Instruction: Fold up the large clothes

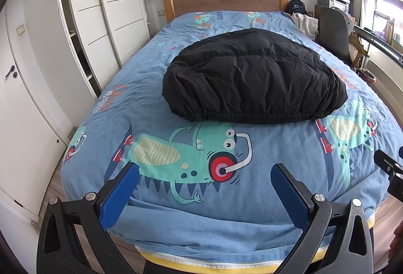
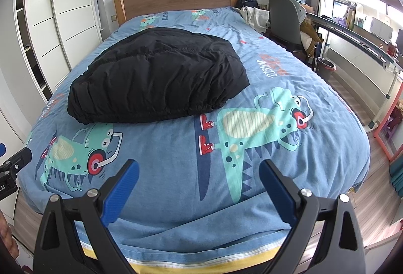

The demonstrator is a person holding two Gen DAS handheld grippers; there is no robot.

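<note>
- The black jacket (image 1: pixel 252 80) lies mid-bed on the blue duvet (image 1: pixel 176 211), already a compact, puffy bundle; folding looks largely done, though hidden layers cannot be checked.
- Left gripper (image 1: pixel 205 170) and right gripper (image 2: pixel 199 168) hover near the foot of the bed, jaws spread wide, holding nothing.
</note>
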